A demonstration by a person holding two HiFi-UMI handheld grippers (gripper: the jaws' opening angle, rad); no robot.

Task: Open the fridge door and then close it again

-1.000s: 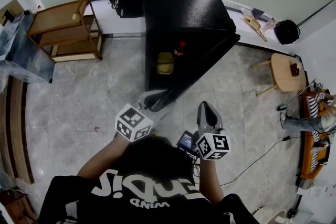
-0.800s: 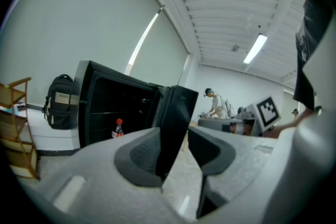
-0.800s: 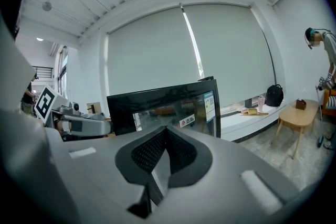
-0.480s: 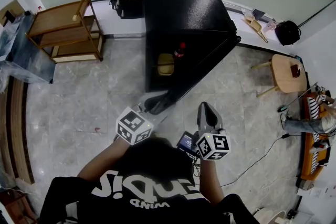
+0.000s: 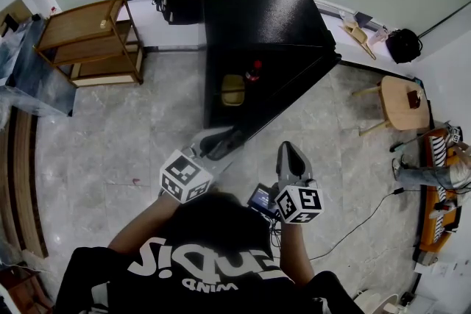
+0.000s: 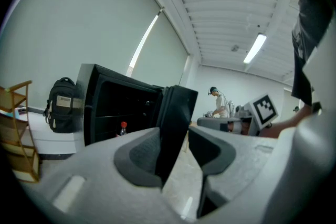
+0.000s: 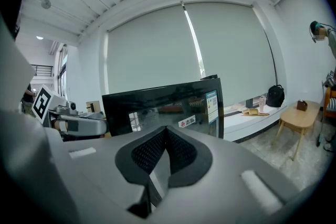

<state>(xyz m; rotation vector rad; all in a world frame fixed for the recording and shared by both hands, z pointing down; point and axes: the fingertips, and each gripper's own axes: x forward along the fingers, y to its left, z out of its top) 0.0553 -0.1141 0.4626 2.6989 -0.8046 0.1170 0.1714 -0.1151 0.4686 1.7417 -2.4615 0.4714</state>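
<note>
Fridge door (image 5: 288,90): ajar.
Left gripper (image 6: 178,152): jaws apart, door edge between, one pad clear.
Right gripper (image 7: 167,157): jaws together, empty.

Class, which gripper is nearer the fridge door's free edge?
Left. The left gripper has the fridge door edge between its open jaws. The right gripper hangs back facing the door's outer face, jaws together, apart from it.

Lab room — roller blinds (image 7: 147,55); strip light (image 6: 255,48).
</note>
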